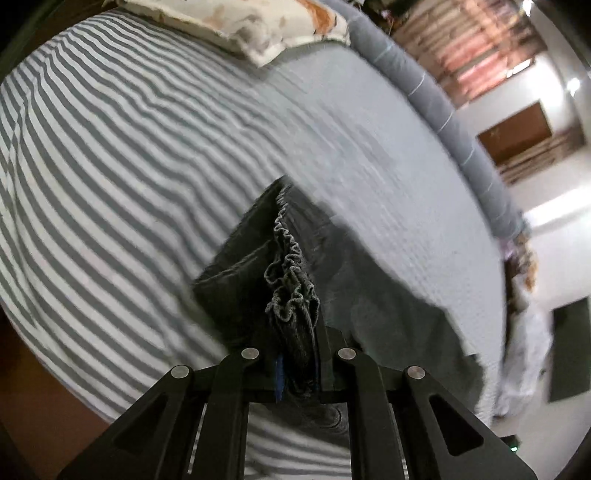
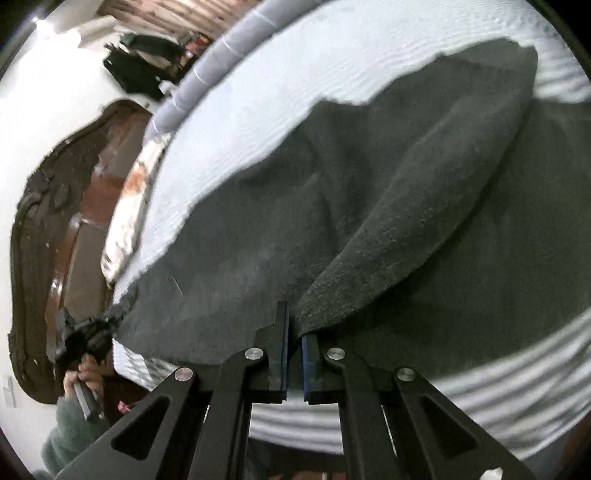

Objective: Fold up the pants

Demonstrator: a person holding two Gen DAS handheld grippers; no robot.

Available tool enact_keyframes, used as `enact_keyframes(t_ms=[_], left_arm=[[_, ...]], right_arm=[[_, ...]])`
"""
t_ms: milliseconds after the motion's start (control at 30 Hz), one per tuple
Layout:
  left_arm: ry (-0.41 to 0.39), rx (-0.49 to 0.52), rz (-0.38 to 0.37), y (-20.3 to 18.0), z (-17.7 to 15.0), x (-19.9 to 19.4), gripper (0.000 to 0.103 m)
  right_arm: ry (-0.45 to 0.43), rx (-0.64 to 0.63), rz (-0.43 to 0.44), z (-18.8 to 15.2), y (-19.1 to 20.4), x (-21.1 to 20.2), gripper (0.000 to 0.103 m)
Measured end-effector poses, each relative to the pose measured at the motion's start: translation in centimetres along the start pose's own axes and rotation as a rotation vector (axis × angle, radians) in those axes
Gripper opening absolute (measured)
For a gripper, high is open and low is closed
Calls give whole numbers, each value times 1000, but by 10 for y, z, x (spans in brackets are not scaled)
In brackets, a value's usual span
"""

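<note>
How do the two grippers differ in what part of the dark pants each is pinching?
The left gripper clamps a bunched, ruffled elastic waistband; the right gripper pinches a smooth, flat fabric edge. The left's cloth fills its jaws thickly; the right's jaws meet on a thin fold. Both are shut on the same dark grey pants over the striped bed.

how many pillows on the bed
1. A floral pillow lies at the head of the striped bed, seen again edge-on in the right wrist view. More may lie outside both views.
</note>
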State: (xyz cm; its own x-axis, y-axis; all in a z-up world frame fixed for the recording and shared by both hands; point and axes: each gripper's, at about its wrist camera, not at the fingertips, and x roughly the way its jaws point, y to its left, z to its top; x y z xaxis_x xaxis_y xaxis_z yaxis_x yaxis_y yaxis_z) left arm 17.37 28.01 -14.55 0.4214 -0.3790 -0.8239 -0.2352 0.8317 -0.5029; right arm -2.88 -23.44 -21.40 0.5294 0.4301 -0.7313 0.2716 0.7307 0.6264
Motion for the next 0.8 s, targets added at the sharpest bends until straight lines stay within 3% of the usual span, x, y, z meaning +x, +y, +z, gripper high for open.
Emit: enact_keyframes(t_ms=[133, 333, 533, 633, 700, 800], left_arm=[[8, 23, 48, 13, -11, 13, 12], [-37, 128, 137, 5, -22, 25, 15], [-49, 91, 94, 14, -22, 21, 20], [-59, 64, 138, 21, -25, 14, 28], [-59, 39, 128, 25, -29, 5, 29], [-87, 26, 131, 21, -41, -15, 29]], right_arm=[[48, 18, -32, -18, -13, 18, 5], [68, 43, -31, -18, -21, 29, 6], [71, 105, 3, -19, -28, 29, 11], [61, 108, 12, -18, -31, 25, 16], [44, 128, 35, -15, -35, 21, 22], [1, 157, 68, -11, -40, 13, 22]])
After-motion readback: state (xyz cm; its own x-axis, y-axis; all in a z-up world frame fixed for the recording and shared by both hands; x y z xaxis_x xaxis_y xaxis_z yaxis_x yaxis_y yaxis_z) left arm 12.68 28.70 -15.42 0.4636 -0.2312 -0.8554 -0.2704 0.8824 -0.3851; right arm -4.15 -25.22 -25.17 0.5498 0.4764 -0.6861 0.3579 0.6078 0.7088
